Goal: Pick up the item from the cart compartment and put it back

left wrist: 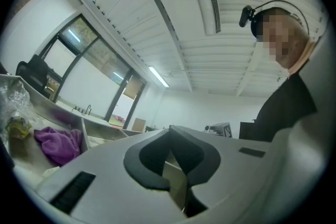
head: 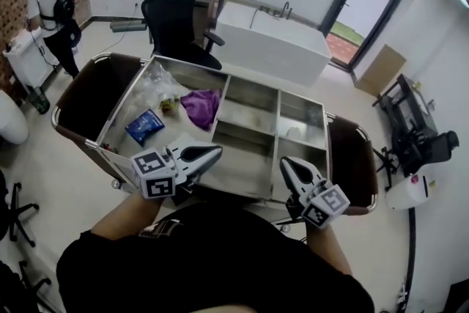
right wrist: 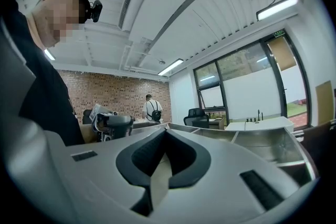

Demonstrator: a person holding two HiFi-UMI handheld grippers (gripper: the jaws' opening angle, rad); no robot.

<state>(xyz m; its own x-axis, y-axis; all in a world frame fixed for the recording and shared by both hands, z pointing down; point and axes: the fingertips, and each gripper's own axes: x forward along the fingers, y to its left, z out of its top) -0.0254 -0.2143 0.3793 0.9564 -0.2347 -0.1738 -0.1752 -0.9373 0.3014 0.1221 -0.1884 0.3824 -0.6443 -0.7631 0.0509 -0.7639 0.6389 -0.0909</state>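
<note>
1. We find the stainless-steel cart (head: 249, 110) in the middle of the head view. Sheet-metal dividers split it into one wide left compartment and several smaller right ones. A brown bag (head: 95, 95) hangs at its left end and a second brown bag (head: 352, 157) at its right end.
2. Beyond the cart stand a white bathtub (head: 271, 40) and a black office chair (head: 176, 18). A second person (head: 51, 4) stands well apart, by the brick wall.
3. We see three items, all in the left compartment: a crumpled clear plastic bag (head: 157, 84) at the far side, a soft purple cloth (head: 201, 106) against the divider, and a glossy blue packet (head: 144, 126) nearer the operator. Nothing covers them.
4. The left gripper (head: 212, 152) hovers over the cart's near edge and points right, well apart from all three items. Its jaws are clenched together with nothing between them.
5. The right gripper (head: 289, 165) hovers at the near edge of the right compartments and points away from the operator. Its jaws are likewise pressed together and empty.
</note>
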